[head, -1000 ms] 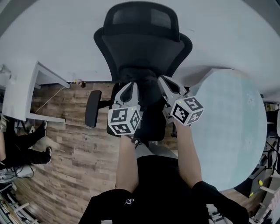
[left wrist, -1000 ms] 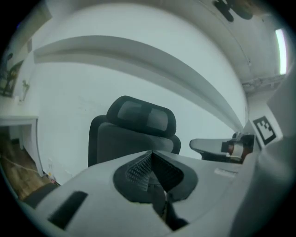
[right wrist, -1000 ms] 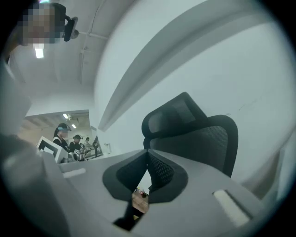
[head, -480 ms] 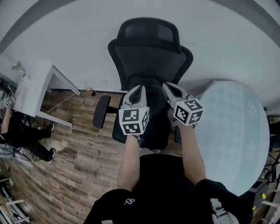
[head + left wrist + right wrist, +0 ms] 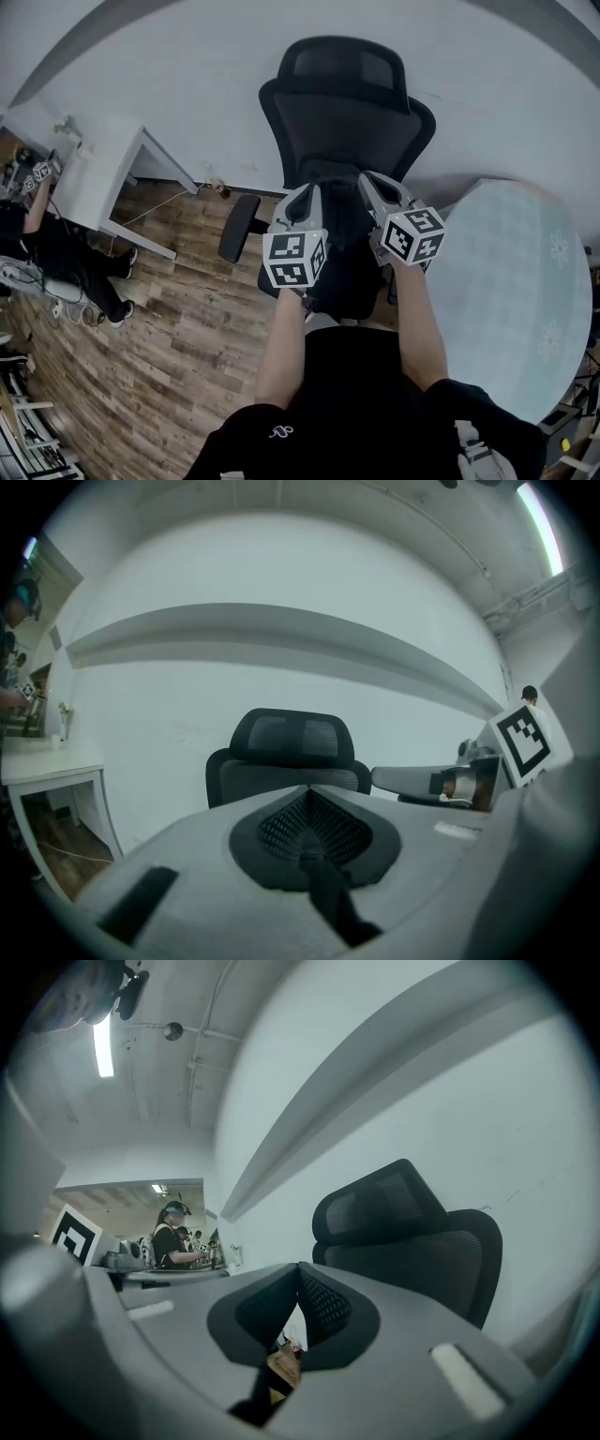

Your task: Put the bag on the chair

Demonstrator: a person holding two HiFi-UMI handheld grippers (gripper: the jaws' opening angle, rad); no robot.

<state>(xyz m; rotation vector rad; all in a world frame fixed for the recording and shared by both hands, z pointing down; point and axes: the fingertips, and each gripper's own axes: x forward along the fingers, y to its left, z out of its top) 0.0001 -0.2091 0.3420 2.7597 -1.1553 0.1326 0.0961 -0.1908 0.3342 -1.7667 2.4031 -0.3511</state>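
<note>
Black, soft-looking bag (image 5: 339,223) hangs between my left claw (image 5: 305,190) and right claw (image 5: 371,180), both apparently pinched tight on its top; I'd judge it light and floppy above the chair (image 5: 347,103).

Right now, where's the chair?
Head view, top centre: the chair stands against the wall, white desk to its left, round table to its right.

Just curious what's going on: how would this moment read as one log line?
left gripper: shut on dark strap | right gripper: shut | both: raised before black chair
</note>
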